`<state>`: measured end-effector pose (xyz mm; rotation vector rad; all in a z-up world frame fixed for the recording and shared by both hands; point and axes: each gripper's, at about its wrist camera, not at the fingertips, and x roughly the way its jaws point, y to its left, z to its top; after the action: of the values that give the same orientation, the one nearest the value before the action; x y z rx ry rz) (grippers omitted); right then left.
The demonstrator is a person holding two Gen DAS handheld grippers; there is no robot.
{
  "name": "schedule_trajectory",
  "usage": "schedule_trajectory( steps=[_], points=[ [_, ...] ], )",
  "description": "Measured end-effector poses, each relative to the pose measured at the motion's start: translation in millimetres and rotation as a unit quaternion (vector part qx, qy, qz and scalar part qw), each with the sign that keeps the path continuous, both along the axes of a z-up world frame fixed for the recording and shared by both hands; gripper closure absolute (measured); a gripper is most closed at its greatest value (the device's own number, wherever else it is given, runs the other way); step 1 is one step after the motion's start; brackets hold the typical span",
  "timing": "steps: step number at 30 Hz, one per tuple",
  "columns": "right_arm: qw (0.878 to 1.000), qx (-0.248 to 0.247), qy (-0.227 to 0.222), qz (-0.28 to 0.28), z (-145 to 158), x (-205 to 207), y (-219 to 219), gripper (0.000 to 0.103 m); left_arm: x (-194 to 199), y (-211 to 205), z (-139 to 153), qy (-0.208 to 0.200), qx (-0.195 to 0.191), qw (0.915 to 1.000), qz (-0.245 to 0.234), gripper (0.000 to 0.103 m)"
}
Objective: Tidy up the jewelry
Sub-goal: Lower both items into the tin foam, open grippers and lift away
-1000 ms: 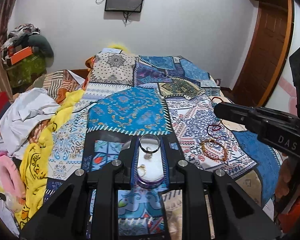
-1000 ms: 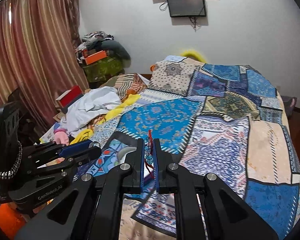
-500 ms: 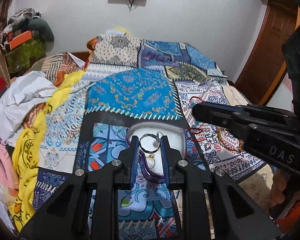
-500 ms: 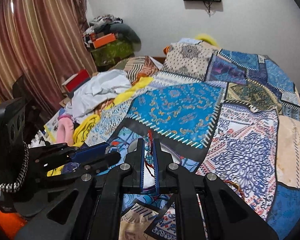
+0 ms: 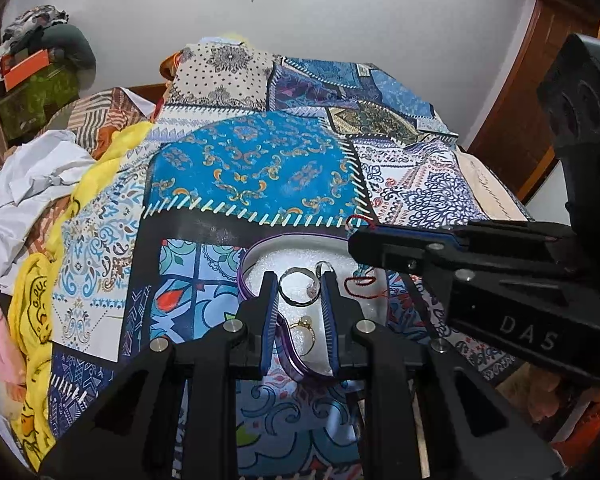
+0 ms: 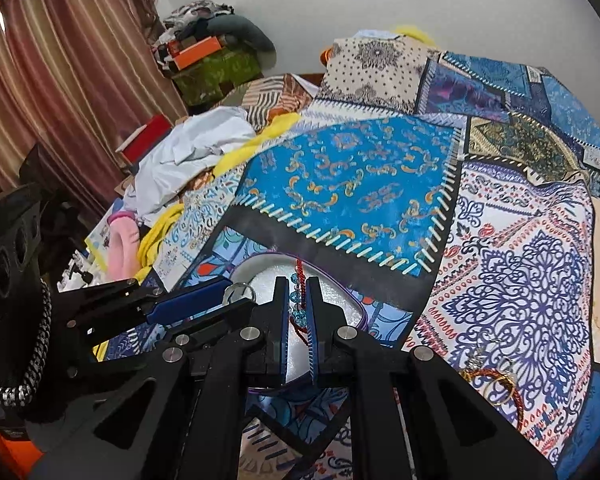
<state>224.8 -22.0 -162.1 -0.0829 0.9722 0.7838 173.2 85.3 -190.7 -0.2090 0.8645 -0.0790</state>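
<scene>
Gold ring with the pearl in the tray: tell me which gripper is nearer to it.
Left. The left gripper straddles the tray's near rim, with the gold ring between its fingers. The right gripper, holding a red bracelet, hangs over the far right rim.

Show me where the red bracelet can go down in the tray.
The far white foam of the tray, under the purple rim, is bare. The near part is crowded: silver ring, gold ring, left gripper. The right gripper already holds the red bracelet above it.

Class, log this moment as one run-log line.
left claw: shut on tray rim | right claw: shut on red bracelet, over tray | in tray: silver bangle, gold ring
</scene>
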Motion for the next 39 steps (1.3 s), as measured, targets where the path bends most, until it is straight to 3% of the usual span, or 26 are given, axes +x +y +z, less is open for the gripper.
schedule_trajectory(
  steps=[4, 12, 15, 33, 36, 38, 39],
  points=[
    [1.000, -0.006, 0.007, 0.000, -5, 1, 2, 0.096, 3, 4, -3, 0.004, -0.014, 0.9999, 0.007, 0.083],
    [1.000, 0.002, 0.022, 0.002, -2, 0, -1, 0.095, -2, -1, 3, -0.002, 0.005, 1.0000, 0.005, 0.083],
    [1.000, 0.005, 0.022, 0.001, 2, -2, -3, 0.089, -6, -2, 10, -0.007, 0.009, 0.9999, 0.006, 0.083],
    [0.998, 0.011, -0.047, -0.038, 46, -24, -49, 0.087, -31, -21, 55, -0.041, 0.040, 0.9983, 0.009, 0.081],
    [0.997, 0.013, -0.054, -0.046, 51, -28, -59, 0.075, -32, -29, 61, -0.044, 0.046, 0.9980, 0.005, 0.080],
    [0.996, 0.015, -0.067, -0.057, 54, -33, -68, 0.061, -32, -36, 64, -0.046, 0.049, 0.9977, 0.000, 0.080],
    [0.995, 0.015, -0.079, -0.064, 57, -36, -74, 0.061, -31, -39, 66, -0.047, 0.050, 0.9977, -0.002, 0.080]
  ],
)
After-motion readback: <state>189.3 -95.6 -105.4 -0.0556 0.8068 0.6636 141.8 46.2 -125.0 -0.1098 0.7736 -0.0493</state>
